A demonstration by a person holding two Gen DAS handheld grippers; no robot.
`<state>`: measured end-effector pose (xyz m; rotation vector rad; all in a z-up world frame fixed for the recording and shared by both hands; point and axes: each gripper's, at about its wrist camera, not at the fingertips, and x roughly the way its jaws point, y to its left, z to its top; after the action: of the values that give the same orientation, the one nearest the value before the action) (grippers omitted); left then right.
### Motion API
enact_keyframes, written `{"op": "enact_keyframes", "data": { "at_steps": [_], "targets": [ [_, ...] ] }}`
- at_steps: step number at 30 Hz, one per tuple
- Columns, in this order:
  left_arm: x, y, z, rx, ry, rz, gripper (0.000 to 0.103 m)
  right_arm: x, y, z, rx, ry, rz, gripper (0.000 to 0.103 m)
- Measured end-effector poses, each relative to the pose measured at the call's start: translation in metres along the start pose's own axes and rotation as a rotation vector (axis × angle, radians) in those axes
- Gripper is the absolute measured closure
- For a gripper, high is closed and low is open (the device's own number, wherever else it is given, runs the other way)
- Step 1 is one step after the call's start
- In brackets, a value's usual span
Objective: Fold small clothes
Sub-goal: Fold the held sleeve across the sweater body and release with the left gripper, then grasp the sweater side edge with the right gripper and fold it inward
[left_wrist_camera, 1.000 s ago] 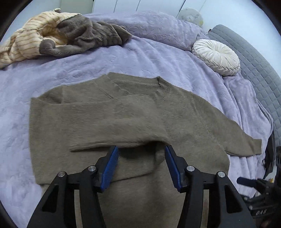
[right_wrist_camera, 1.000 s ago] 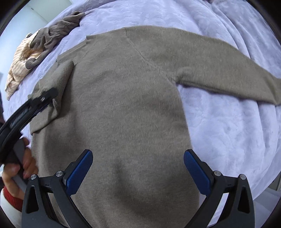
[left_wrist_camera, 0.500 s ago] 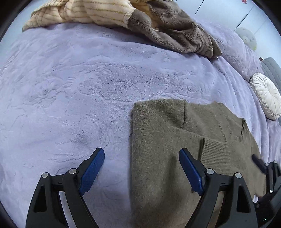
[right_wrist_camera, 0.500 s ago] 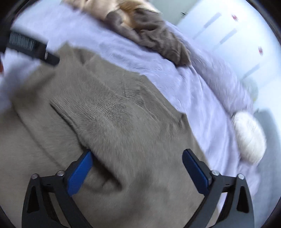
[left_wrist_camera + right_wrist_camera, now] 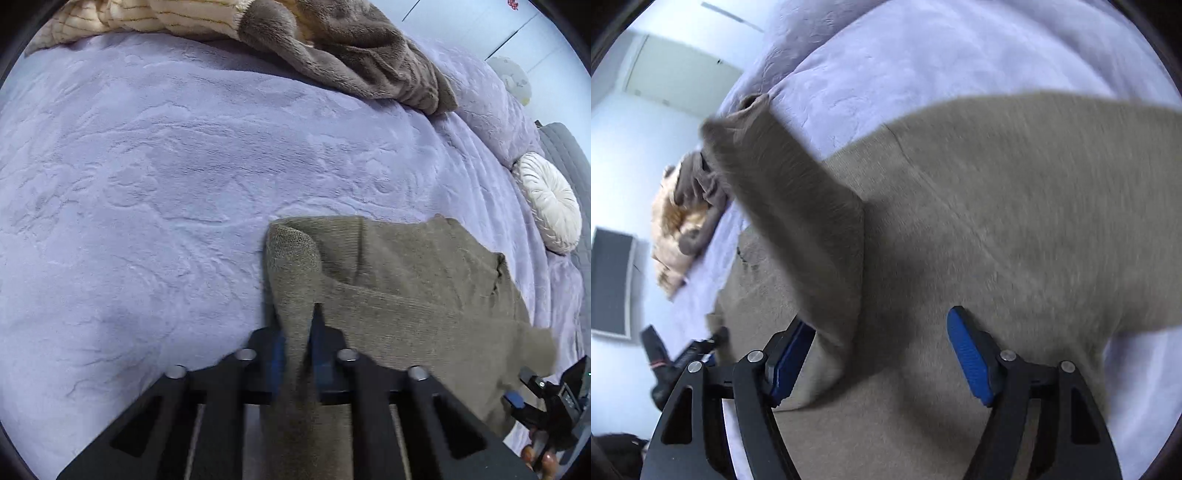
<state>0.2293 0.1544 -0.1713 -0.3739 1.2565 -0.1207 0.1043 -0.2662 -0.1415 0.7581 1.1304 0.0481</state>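
An olive-brown knit sweater (image 5: 406,280) lies on the lavender bedspread (image 5: 147,184), its left sleeve folded across the body. My left gripper (image 5: 297,347) is shut on the sweater's left edge, and a ridge of knit rises from between its blue pads. In the right wrist view the sweater (image 5: 1015,221) fills the frame. My right gripper (image 5: 879,354) has its jaws wide and closing. A raised fold of sweater (image 5: 798,221) stands between them against the left pad (image 5: 790,354), while the right pad (image 5: 967,358) stays clear of it. The right gripper (image 5: 546,402) also shows at the left view's lower right.
A pile of cream striped and brown fleece clothes (image 5: 295,37) lies at the far side of the bed. A round white cushion (image 5: 550,203) rests at the right by a grey quilted surface (image 5: 569,147). A dark panel (image 5: 611,284) hangs on the wall.
My left gripper has shut on the sweater's left edge and lifted it slightly. The right jaws have narrowed, and a fold of the sweater now stands between them.
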Motion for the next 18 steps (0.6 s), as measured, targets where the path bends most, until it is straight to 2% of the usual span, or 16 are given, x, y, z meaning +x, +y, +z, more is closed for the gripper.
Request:
{"op": "enact_keyframes", "data": {
  "at_steps": [4,5,6,7,9,11,12,14,16,17,18],
  "targets": [
    [-0.02,-0.004,0.006,0.048,-0.053,0.0,0.093,0.001,-0.002,-0.001,0.121,-0.017,0.045,0.028],
    [-0.025,-0.001,0.008,0.057,-0.063,0.002,0.093,0.001,-0.001,0.001,0.138,-0.011,0.065,0.046],
    [-0.027,0.006,0.011,0.064,-0.071,0.007,0.093,0.007,0.002,0.008,0.142,-0.002,0.082,0.08],
    [-0.026,0.013,0.014,0.059,-0.069,0.01,0.093,0.004,0.009,0.011,0.111,-0.002,0.099,0.089],
    [-0.018,0.029,0.017,0.035,-0.057,0.027,0.093,-0.003,0.024,0.015,0.033,-0.026,0.117,0.09],
    [-0.012,0.042,0.019,0.0,-0.058,0.04,0.093,0.0,0.023,0.018,-0.002,-0.035,0.08,0.09],
    [-0.011,0.049,0.02,-0.04,-0.06,0.068,0.093,0.002,0.015,0.017,0.013,-0.03,0.033,0.09],
    [-0.018,0.06,0.019,-0.108,-0.067,0.054,0.093,0.021,-0.003,0.021,0.082,-0.02,-0.09,0.089],
    [-0.029,0.061,0.017,-0.104,-0.074,0.083,0.093,0.016,-0.019,0.011,0.184,-0.023,-0.038,0.087],
    [-0.034,0.06,0.015,-0.075,-0.075,0.113,0.093,0.01,-0.02,0.005,0.197,-0.023,-0.022,0.078],
    [-0.04,0.058,0.012,-0.039,-0.078,0.138,0.092,0.005,-0.017,-0.001,0.195,-0.021,0.001,0.064]
  ]
}}
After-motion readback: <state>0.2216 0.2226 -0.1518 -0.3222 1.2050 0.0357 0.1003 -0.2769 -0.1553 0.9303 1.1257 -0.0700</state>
